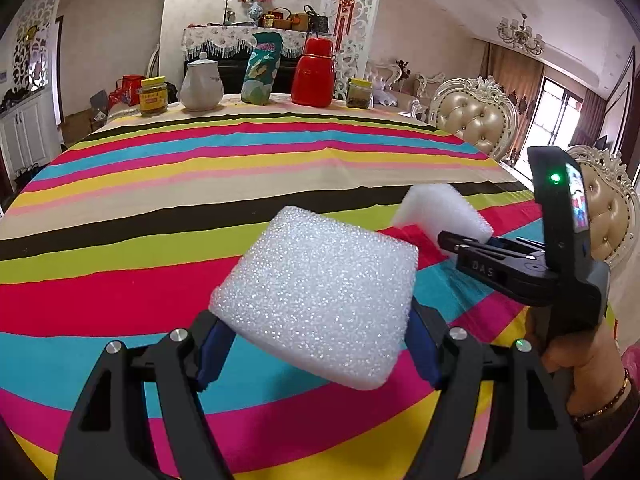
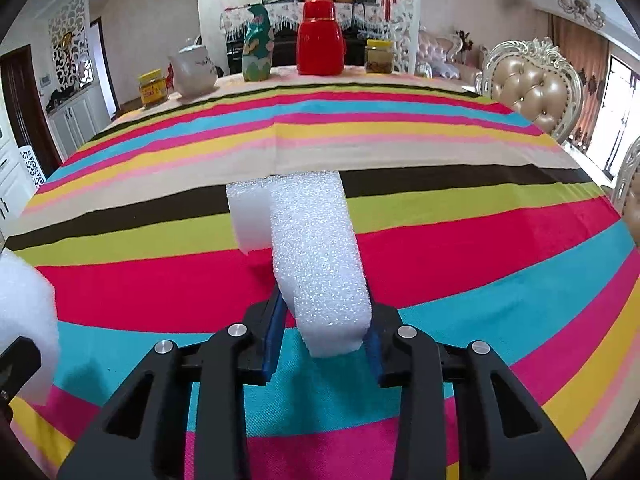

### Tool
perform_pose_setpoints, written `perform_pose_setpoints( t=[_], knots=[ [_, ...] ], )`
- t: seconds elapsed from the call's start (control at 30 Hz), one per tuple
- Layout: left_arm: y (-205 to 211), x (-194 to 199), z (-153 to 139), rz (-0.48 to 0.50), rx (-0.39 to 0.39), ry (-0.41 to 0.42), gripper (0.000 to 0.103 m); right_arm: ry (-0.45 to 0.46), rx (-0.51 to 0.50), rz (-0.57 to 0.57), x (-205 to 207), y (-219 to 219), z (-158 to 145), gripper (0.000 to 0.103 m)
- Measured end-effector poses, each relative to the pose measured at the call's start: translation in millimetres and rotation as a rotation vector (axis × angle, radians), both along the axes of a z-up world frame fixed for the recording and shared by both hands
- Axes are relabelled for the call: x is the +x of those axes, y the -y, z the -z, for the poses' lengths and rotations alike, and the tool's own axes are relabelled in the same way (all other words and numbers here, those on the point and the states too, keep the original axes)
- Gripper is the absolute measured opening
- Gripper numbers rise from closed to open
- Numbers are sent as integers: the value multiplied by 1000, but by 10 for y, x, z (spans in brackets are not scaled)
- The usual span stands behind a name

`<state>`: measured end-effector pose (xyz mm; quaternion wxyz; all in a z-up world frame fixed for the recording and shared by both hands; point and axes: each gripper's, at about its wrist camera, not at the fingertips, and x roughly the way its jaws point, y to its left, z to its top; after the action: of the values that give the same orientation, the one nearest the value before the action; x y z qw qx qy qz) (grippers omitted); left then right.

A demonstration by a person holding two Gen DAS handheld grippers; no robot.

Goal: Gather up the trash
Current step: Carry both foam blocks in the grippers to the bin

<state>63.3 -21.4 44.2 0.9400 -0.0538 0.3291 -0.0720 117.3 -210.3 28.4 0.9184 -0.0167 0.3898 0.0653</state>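
My left gripper (image 1: 316, 344) is shut on a wide white foam block (image 1: 316, 296) and holds it above the striped tablecloth (image 1: 160, 184). My right gripper (image 2: 326, 336) is shut on a narrower white foam piece (image 2: 316, 248) that sticks forward over the cloth. In the left wrist view the right gripper (image 1: 464, 240) shows at the right with its foam piece (image 1: 440, 212). In the right wrist view the left gripper's foam block (image 2: 24, 320) shows at the left edge.
At the table's far edge stand a yellow-lidded jar (image 1: 153, 96), a white teapot (image 1: 201, 82), a teal snack bag (image 1: 262, 68), a red thermos (image 1: 314, 72) and another jar (image 1: 359, 93). Padded chairs (image 1: 476, 120) stand at the right.
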Motion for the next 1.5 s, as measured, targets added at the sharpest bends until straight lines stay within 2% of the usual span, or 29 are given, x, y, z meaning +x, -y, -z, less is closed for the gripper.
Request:
perform_pose_setpoints(
  t=[0.1, 0.23, 0.47, 0.7, 0.8, 1.0, 1.27, 1.5],
  knots=[
    [-6, 9, 8, -6, 3, -2, 72, 19, 26, 4, -30, 46, -29, 33],
    [-33, 12, 13, -19, 5, 2, 72, 0, 53, 17, -139, 49, -50, 33],
    [-34, 20, 30, -21, 5, -4, 72, 63, 15, 24, -623, -36, -289, 33],
    [-4, -6, 34, -1, 15, 8, 72, 101, 38, 75, -1097, 107, -408, 33],
    [60, -59, 18, 16, 48, 32, 72, 111, 33, 93, -1255, 168, -438, 33],
    [148, -136, -83, 41, 65, 57, 72, 130, 84, 124, -1559, 385, -489, 33],
    [371, -500, -402, 93, 74, 88, 72, 179, 113, 154, -1963, 710, -627, 33],
    [550, -897, -437, 138, 53, 104, 72, 202, 112, 171, -2239, 917, -639, 33]
  ],
)
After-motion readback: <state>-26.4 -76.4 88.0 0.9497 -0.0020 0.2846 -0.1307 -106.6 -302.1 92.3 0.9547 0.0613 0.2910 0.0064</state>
